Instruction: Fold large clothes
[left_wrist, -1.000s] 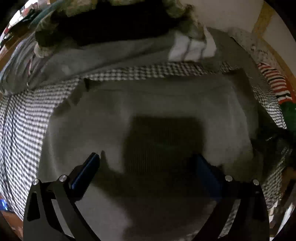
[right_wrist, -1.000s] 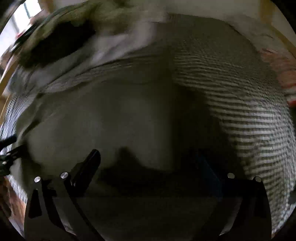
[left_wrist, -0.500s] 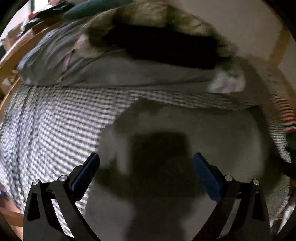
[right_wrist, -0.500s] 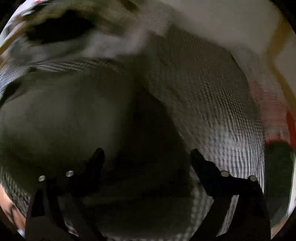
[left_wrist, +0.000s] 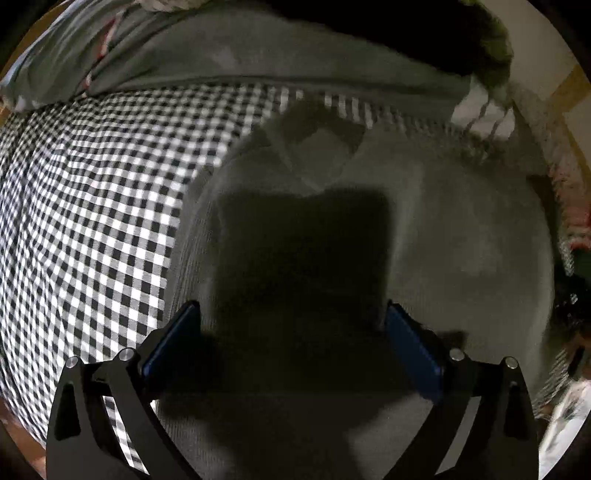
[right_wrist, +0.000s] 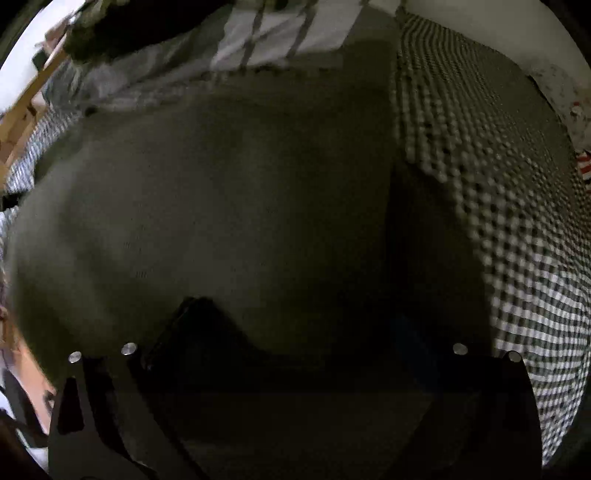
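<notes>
A large grey knit garment (left_wrist: 461, 229) lies spread on a black-and-white checked bedsheet (left_wrist: 92, 206). Its left edge runs down the middle of the left wrist view. My left gripper (left_wrist: 291, 325) is open and empty, low over the garment near that edge, and casts a dark shadow on it. In the right wrist view the same garment (right_wrist: 221, 206) fills the middle, with its right edge against the checked sheet (right_wrist: 517, 240). My right gripper (right_wrist: 295, 325) is open and empty, close above the garment in deep shadow.
A grey blanket (left_wrist: 258, 55) and a dark furry item (left_wrist: 461, 40) are heaped at the far side of the bed. A white striped cloth (right_wrist: 280, 33) lies there too. Red-striped clothing (right_wrist: 583, 162) sits at the right. A wooden bed frame (right_wrist: 33, 92) borders the left.
Both grippers have come lower and closer to the grey garment. The left one has shifted toward its left edge, the right one toward its right edge. Both stay open.
</notes>
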